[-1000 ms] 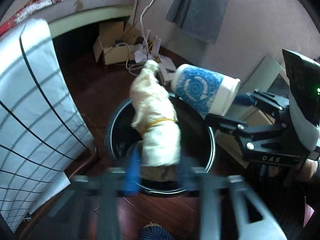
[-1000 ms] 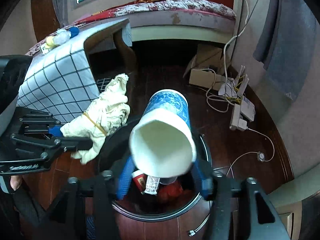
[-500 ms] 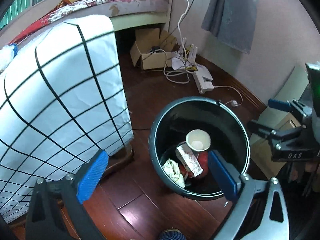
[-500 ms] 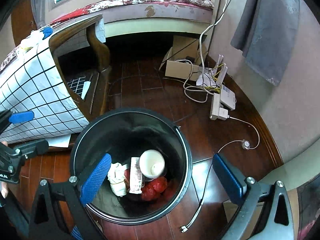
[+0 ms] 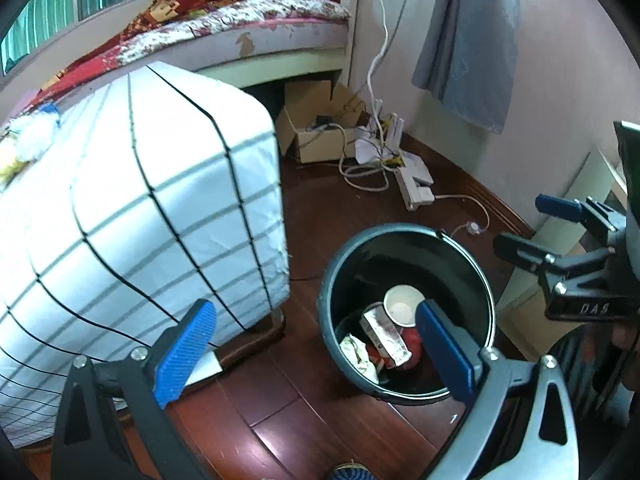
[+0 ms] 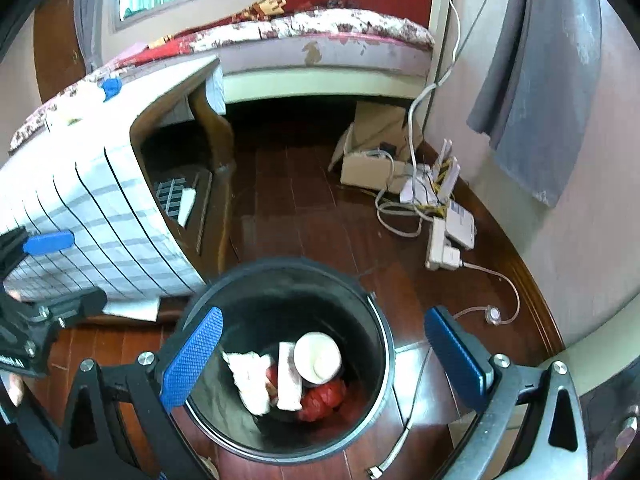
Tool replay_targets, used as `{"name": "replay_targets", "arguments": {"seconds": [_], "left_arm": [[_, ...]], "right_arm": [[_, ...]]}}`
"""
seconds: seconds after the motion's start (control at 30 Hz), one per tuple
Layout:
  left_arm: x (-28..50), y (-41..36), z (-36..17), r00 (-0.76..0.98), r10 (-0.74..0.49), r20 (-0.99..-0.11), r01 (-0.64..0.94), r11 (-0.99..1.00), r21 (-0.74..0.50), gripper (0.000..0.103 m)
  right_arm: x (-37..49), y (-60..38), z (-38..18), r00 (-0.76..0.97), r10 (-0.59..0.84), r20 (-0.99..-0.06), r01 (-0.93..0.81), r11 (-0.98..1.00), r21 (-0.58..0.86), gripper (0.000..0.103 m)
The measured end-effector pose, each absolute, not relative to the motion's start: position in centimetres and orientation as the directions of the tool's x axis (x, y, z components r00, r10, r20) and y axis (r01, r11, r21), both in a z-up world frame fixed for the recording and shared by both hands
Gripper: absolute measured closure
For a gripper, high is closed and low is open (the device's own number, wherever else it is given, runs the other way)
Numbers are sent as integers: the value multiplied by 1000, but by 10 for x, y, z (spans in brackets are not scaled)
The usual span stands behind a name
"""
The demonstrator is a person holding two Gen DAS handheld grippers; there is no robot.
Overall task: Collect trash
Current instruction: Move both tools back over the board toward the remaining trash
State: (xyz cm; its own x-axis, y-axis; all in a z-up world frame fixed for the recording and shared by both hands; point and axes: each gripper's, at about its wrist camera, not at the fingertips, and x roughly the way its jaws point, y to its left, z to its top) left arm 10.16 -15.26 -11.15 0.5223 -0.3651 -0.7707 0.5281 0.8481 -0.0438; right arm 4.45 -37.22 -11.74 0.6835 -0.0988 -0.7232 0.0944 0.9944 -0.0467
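Note:
A black round bin [image 5: 404, 236] stands on the wooden floor; it also shows in the right wrist view [image 6: 288, 268]. Inside it lie a paper cup [image 5: 403, 306] [image 6: 318, 356], a crumpled cream cloth [image 5: 356, 350] [image 6: 250, 378], a small carton [image 5: 384, 334] [image 6: 289, 380] and something red [image 6: 326, 398]. My left gripper [image 5: 316, 344] is open and empty, above and left of the bin. My right gripper [image 6: 324, 356] is open and empty, right above the bin. Each gripper shows in the other's view, the right one [image 5: 560, 236] and the left one [image 6: 40, 276].
A table with a white grid-patterned cloth [image 5: 132, 208] [image 6: 92, 216] stands close on the bin's left. A bed [image 5: 248, 24] is behind. A cardboard box [image 5: 316, 136], cables and a power strip [image 5: 416, 188] lie on the floor by the wall. A grey cloth [image 5: 472, 40] hangs on the wall.
One second ago the left gripper held the cream cloth and the right held the blue-patterned cup over the bin. Both opened; the items now lie in the bin. Both grippers have risen and drawn back.

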Motion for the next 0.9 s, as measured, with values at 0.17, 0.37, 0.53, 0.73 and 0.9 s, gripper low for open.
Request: {"name": "replay_targets", "arguments": {"seconds": [0.17, 0.37, 0.53, 0.73, 0.9], "left_arm": [[106, -134, -92, 566, -344, -749, 483, 875, -37, 3], [110, -102, -67, 624, -323, -712, 427, 904, -36, 3], [113, -71, -54, 665, -295, -686, 372, 927, -38, 3], [120, -21, -46, 705, -228, -672, 271, 962, -42, 3], [129, 23, -42, 727, -167, -666, 191, 981, -37, 3]], "right_arm": [[59, -351, -92, 729, -73, -680, 59, 997, -44, 1], [74, -318, -72, 759, -22, -651, 3, 1000, -30, 1], [89, -286, -61, 775, 28, -631, -57, 998, -26, 1], [110, -245, -49, 787, 94, -610, -140, 990, -28, 1], [138, -199, -31, 794, 152, -589, -221, 974, -46, 1]]}}
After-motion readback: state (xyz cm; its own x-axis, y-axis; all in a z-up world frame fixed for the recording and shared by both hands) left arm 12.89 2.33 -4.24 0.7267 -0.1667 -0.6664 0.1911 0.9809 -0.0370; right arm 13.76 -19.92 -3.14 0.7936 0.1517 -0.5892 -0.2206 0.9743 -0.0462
